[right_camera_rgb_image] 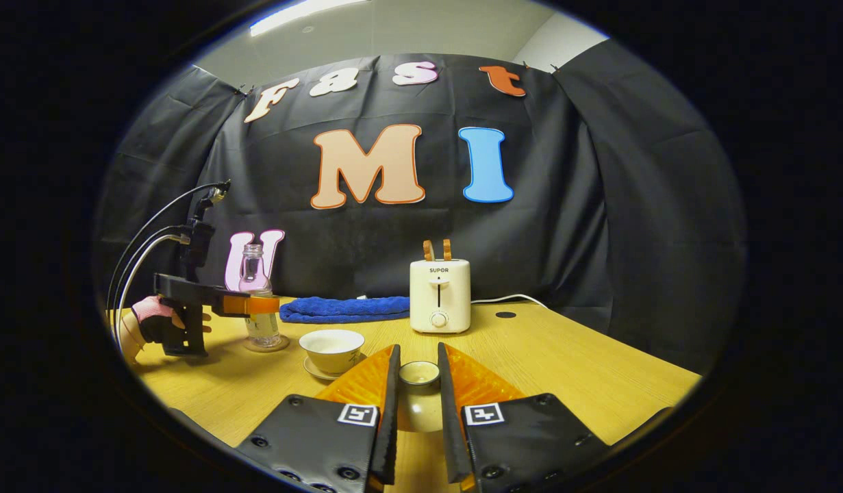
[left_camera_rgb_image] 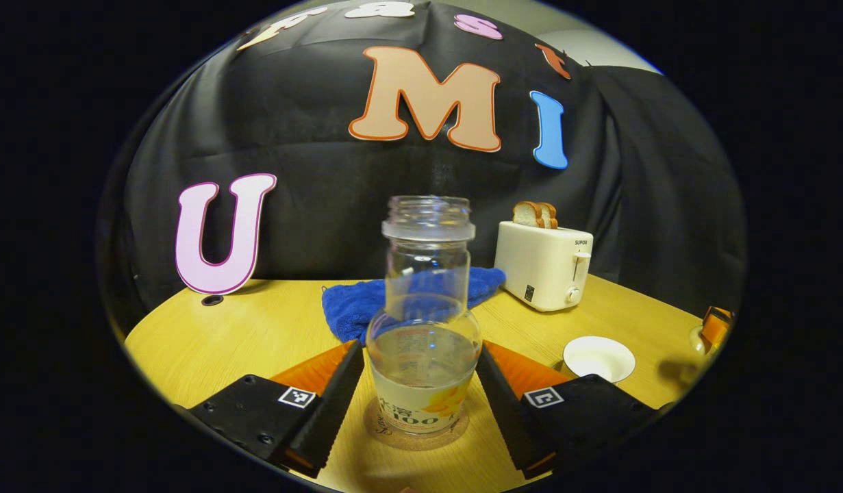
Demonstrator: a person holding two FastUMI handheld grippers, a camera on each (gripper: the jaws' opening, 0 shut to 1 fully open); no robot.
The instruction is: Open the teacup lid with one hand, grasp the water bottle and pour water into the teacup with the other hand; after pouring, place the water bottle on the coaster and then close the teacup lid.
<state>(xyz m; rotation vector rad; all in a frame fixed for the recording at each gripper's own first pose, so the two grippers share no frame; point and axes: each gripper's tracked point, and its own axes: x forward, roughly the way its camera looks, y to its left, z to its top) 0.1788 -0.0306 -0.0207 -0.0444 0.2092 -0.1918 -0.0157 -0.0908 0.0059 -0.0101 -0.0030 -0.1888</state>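
Water bottle [left_camera_rgb_image: 424, 329] upright on the coaster [left_camera_rgb_image: 421, 433]; teacup lid [right_camera_rgb_image: 419, 374] held apart from the teacup [right_camera_rgb_image: 332, 348].

In the left gripper view, the left gripper [left_camera_rgb_image: 421, 383] stood spread wide around the uncapped, partly filled bottle, a gap visible on each side, so neither finger pressed it. In the right gripper view, the right gripper [right_camera_rgb_image: 417, 400] was closed onto the lid, both fingers against its sides, above the wooden table [right_camera_rgb_image: 599, 383]. The open teacup sat on its saucer [right_camera_rgb_image: 318, 372] between bottle and lid. A toaster [right_camera_rgb_image: 439, 294] holding bread and a blue towel [right_camera_rgb_image: 346, 309] lay behind, near the wall.
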